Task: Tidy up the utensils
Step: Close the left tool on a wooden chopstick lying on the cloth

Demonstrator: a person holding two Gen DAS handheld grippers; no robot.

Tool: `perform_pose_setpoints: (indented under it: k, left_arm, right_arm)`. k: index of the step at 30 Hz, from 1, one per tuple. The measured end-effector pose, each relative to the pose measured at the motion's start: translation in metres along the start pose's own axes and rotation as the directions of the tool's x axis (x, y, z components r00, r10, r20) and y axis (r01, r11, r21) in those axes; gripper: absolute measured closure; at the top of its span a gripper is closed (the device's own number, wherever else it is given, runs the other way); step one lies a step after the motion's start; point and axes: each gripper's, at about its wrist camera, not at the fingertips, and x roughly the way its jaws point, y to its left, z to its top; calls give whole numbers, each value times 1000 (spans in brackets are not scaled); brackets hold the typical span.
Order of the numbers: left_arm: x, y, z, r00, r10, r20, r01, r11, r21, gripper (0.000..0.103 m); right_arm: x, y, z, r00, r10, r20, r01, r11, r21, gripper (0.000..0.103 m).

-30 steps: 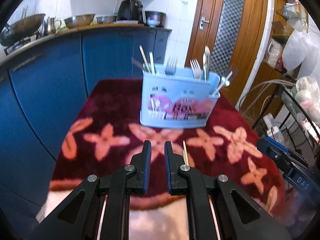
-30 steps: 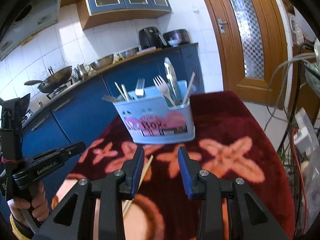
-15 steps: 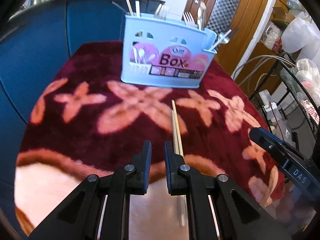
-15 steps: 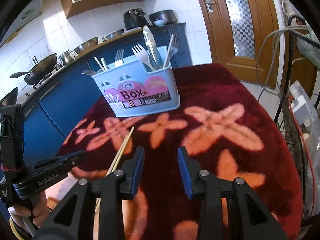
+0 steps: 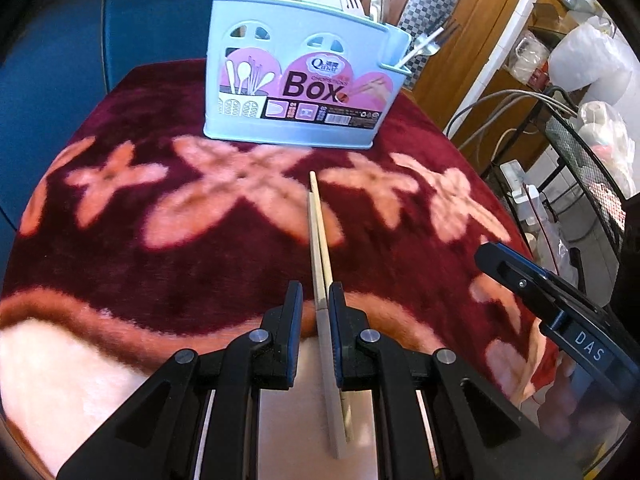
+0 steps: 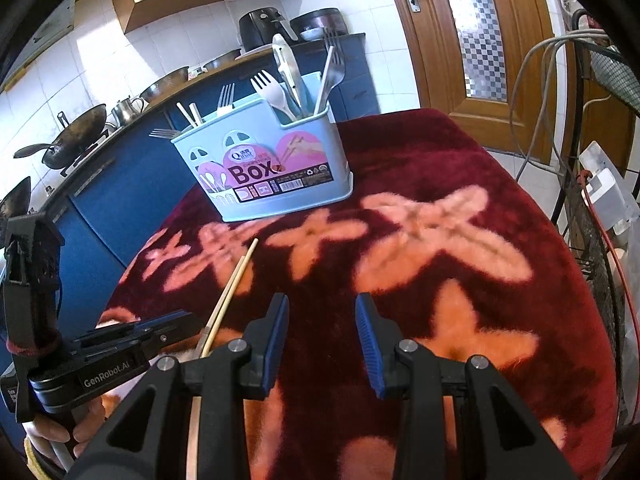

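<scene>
left gripper: jaws narrow, straddling the chopsticks, not visibly pinching
right gripper: spread, empty, over the floral cloth
chopsticks: flat on the cloth, tips toward the utensil box, well apart from it
risk: the two sticks lie staggered, so a pinch may catch one and roll the other away
change: the left gripper is lower than a second ago, the sticks now between its fingers

The chopsticks' near ends hide behind the left gripper.
</scene>
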Motion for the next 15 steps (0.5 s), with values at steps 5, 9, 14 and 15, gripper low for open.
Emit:
perform_pose_setpoints:
  k: [5,9,14,15]
  left_arm:
    - [9,-3,-1,999,26,-26,-25,1000,13,92]
    - [12,-5,-1,999,36,-23,-36,999,28,91]
    - [14,-7,0,998,59,-26,-57,997,42,87]
    - [15,-8,1,998,64,-27,-62,997,45,87]
  right_arm:
    - [3,-4,-2,1000,1,-8,-1,1000,10,65]
    - [4,-7,-3,1000,3,-14,-3,1000,17,65]
    - [4,-7,-3,1000,7,-15,-6,1000,19,65]
    - [5,-7,-3,1000,7,-16,-6,1000,20,65]
